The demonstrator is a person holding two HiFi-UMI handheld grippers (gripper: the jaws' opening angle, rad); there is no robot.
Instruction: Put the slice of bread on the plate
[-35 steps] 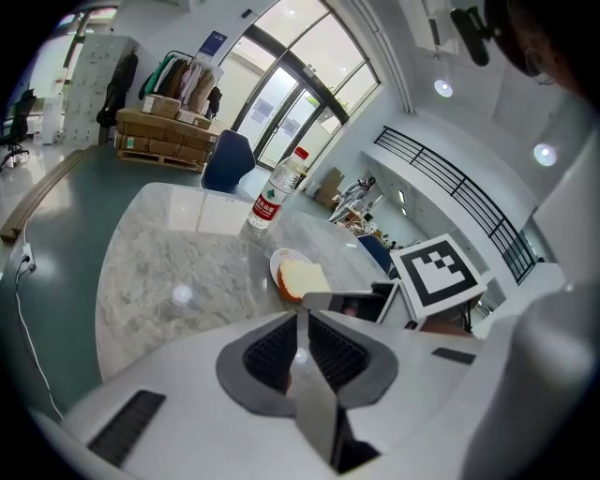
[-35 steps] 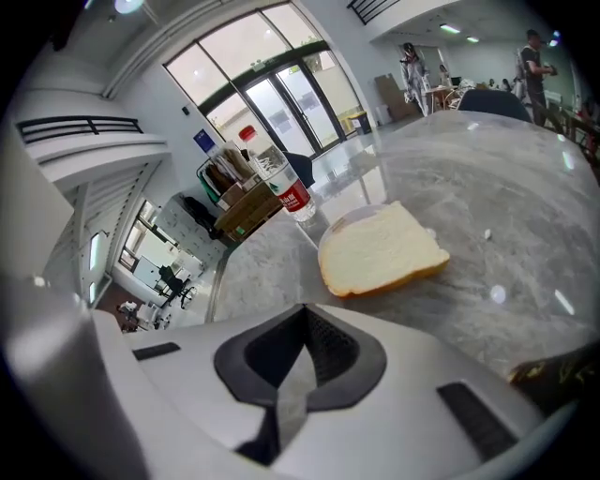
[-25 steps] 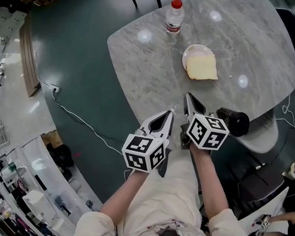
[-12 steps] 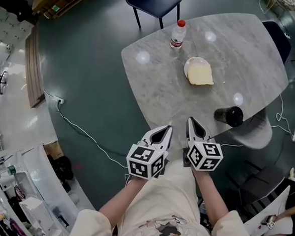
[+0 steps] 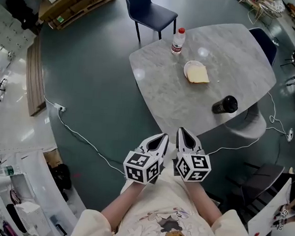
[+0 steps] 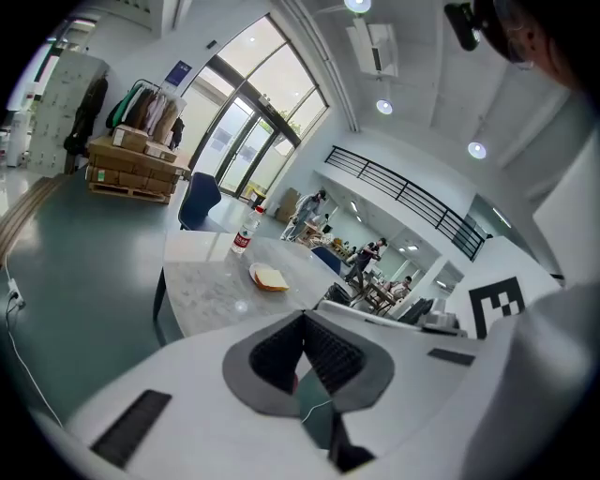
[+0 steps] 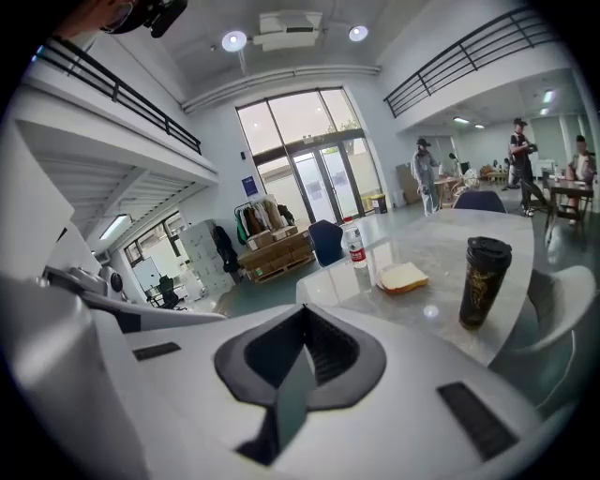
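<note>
Over on the left, the left gripper [image 5: 164, 137] hangs well back from the plate [image 5: 187, 66], off the near edge of the marble surface [image 5: 160, 85] and out over the green floor [image 5: 89, 85]. Its own view shows the jaws clenched tip to tip with nothing in them. Right beside it is the right gripper [image 5: 180, 130], just as far from the plate, jaws pressed together too, and empty. Now up to the surface itself: a water bottle [image 5: 178, 40] with a red cap stands upright just beyond the plate and to its left, near the far edge. A dark blue chair [image 5: 150, 9] sits behind it on the floor, farther again from the plate. And there it is, the slice of bread [image 5: 198, 74], lying flat on the plate, covering most of it and poking out past the rim on the right. Further right, nearer than the plate and well apart from it, a black lidded cup [image 5: 225, 105] stands upright by the surface's edge.
</note>
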